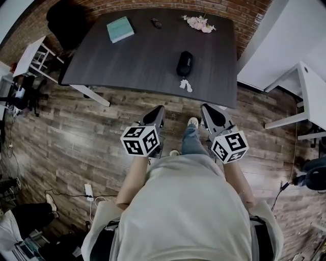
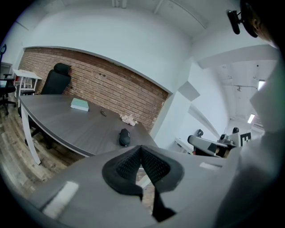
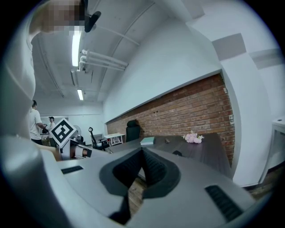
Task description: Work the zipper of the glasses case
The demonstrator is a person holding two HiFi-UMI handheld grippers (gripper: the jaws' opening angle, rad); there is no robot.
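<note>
A person in a light top stands on a wood-plank floor (image 1: 76,137), one two-jaw tool in each hand, both held low in front of the body and short of the table. The left gripper (image 1: 157,113) has its jaws pressed together with nothing between the black ribbed pads. The right gripper (image 1: 209,111) is likewise closed and empty. Each carries a cube of square black-and-white markers at its near end. A pale shoe (image 1: 193,122) shows between the two tools.

Beyond them, a dark grey table (image 1: 142,56) spans the upper half of the head view. The glasses case (image 1: 185,63) lies right of the table's middle, near the front edge and well apart from both tools. It is a black, rounded oblong, set lengthwise pointing away from the person, with a small pale mark on its top. A white tag (image 1: 186,85) lies at its near end, by the table's edge. Whether the zipper is open or closed cannot be made out. From the left gripper view the case (image 2: 124,137) shows as a low dark hump just above the closed jaws.

Farther back on the table are a teal book (image 1: 120,29), a small dark object (image 1: 156,22) and a cluster of pink flowers (image 1: 199,22). A black chair (image 1: 66,20) stands at the far left corner before a brick wall (image 1: 153,4).
</note>
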